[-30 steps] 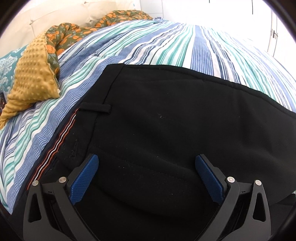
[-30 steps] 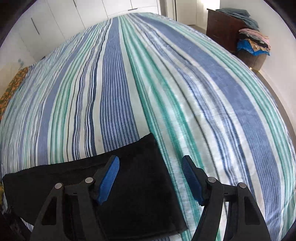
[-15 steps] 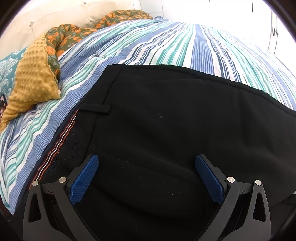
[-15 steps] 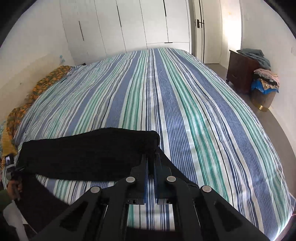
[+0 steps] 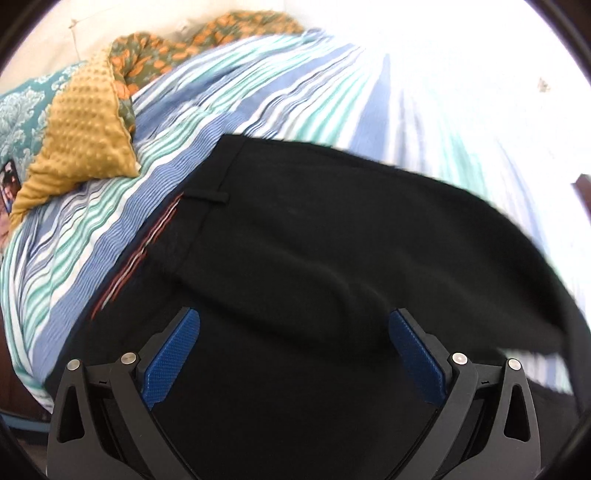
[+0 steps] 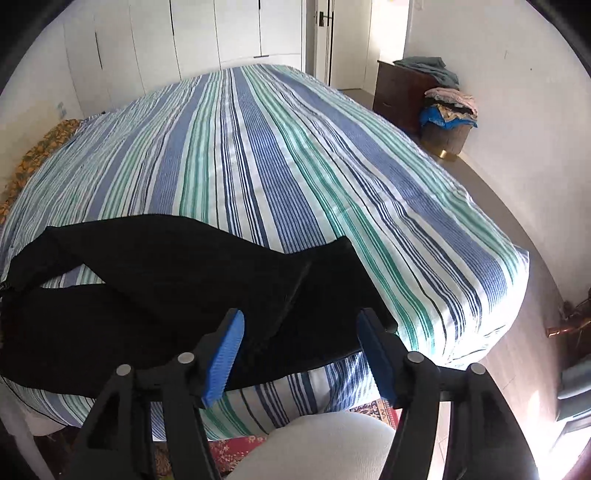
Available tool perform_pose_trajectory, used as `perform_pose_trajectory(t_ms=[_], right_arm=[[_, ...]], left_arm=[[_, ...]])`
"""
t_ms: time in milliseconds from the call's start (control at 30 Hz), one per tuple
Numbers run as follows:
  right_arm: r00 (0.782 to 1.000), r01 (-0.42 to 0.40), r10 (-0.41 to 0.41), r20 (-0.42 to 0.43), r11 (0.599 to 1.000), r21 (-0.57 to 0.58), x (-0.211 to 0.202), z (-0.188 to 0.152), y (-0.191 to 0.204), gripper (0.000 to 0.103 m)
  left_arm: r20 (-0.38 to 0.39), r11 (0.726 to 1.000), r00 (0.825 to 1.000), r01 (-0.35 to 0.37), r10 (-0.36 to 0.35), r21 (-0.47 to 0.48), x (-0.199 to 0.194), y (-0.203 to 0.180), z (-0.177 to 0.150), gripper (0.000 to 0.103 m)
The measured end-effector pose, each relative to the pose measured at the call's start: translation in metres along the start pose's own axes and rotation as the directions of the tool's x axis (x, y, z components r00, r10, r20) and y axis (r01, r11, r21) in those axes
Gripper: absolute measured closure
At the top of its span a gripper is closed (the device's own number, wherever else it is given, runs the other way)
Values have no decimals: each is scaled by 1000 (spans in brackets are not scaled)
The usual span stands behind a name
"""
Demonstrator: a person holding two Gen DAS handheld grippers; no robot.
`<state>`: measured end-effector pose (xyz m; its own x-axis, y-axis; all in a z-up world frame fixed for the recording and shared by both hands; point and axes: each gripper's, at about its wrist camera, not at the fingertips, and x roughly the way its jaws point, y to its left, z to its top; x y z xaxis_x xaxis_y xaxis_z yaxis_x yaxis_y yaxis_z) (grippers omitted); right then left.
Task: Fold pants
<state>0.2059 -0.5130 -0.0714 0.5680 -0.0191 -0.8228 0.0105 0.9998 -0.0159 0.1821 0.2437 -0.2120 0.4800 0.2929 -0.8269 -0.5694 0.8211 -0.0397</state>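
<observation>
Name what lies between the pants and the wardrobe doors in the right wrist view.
Only bare striped bedcover lies between the pants and the wardrobe doors, as the right wrist view shows.

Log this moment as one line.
black fabric pants: on striped bedspread | left gripper: open | right gripper: opening, empty

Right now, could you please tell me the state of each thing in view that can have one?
pants: folded over, lying on the bed, hem end loose.
left tongs: open, empty, above the pants.
right tongs: opening, nothing between them.
bedspread: spread flat.
door: ajar.
</observation>
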Motion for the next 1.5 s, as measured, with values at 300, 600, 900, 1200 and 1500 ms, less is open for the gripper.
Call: perform_pose_trajectory(t_ms=[300, 600, 900, 1200, 1500], right_arm=[[981, -151, 155, 114, 988, -38, -30, -5, 84, 27], [948, -309, 312, 59, 949, -57, -23, -37, 136, 27], [873, -486, 487, 7, 870, 83, -17, -57, 124, 27], [846, -482, 533, -23, 782, 396, 77, -51, 105, 28], [960, -240, 275, 46, 732, 637, 107, -33, 44, 96]], left_arm=[[61, 993, 992, 113, -115, 30, -60, -17, -98, 1], [55, 994, 992, 113, -112, -7, -57, -7, -97, 1], [42, 997, 996, 83, -82, -5, -44, -9, -99, 1], [23, 997, 998, 60, -61, 44, -38, -15, -102, 1], [-51, 985, 995, 89, -82, 146, -35, -39, -98, 1]])
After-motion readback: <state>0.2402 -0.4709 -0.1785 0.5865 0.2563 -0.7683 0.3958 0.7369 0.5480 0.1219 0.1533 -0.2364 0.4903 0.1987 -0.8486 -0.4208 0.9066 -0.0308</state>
